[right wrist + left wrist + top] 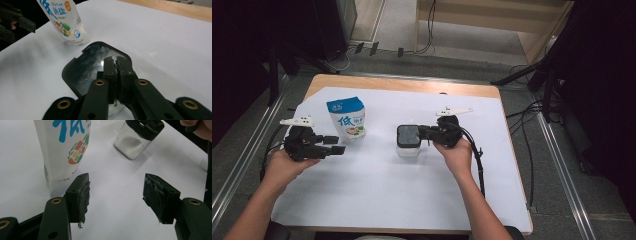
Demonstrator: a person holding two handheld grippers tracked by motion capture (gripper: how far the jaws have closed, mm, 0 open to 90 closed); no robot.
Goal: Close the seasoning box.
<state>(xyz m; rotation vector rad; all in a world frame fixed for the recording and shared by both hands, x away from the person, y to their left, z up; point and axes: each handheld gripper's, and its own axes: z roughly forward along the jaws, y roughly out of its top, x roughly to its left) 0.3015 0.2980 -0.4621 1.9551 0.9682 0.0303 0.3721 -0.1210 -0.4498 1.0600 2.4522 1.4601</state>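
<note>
The left gripper (116,198) points across the white sheet (117,225), its two black jaws standing well apart with nothing between them; their pads (83,195) look worn and ragged. Just beyond the left jaw stands a white pouch (63,152) with blue lettering and a fruit print. Farther off sits a clear jar (132,142) under a black lid (146,127), holding white powder. A hand (198,128) shows at the upper right corner.

Pouch (347,119) left of jar (408,141) — both on paper-covered table (377,195).
</note>
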